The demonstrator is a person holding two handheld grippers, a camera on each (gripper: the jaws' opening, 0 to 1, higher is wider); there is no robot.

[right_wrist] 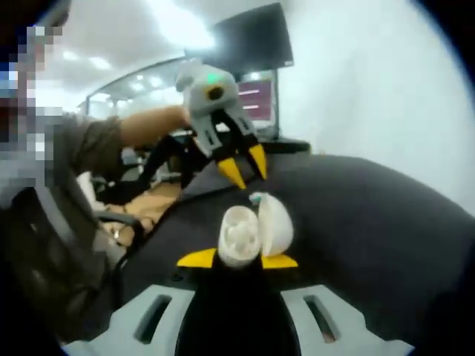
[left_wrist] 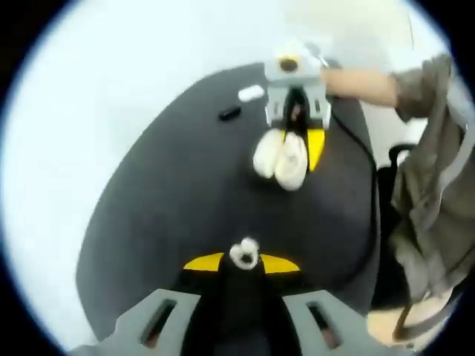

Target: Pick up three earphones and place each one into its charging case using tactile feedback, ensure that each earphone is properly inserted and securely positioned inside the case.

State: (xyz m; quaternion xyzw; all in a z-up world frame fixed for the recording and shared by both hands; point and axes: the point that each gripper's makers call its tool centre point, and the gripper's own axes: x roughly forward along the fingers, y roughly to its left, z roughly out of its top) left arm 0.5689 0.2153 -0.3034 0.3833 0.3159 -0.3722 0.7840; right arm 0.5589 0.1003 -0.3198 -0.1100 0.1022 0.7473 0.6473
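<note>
Above a dark round surface [left_wrist: 185, 193] in a white-walled office with a monitor [right_wrist: 256, 93], the left tongs [left_wrist: 243, 259] pinch a white earphone [left_wrist: 244, 254]; the right tongs [right_wrist: 237, 259] grip the open charging case [right_wrist: 252, 230].

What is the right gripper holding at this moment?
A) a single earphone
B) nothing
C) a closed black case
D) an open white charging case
D: in the right gripper view the right gripper is shut on the open white charging case, lid hinged back; the left gripper view shows the same case.
</note>
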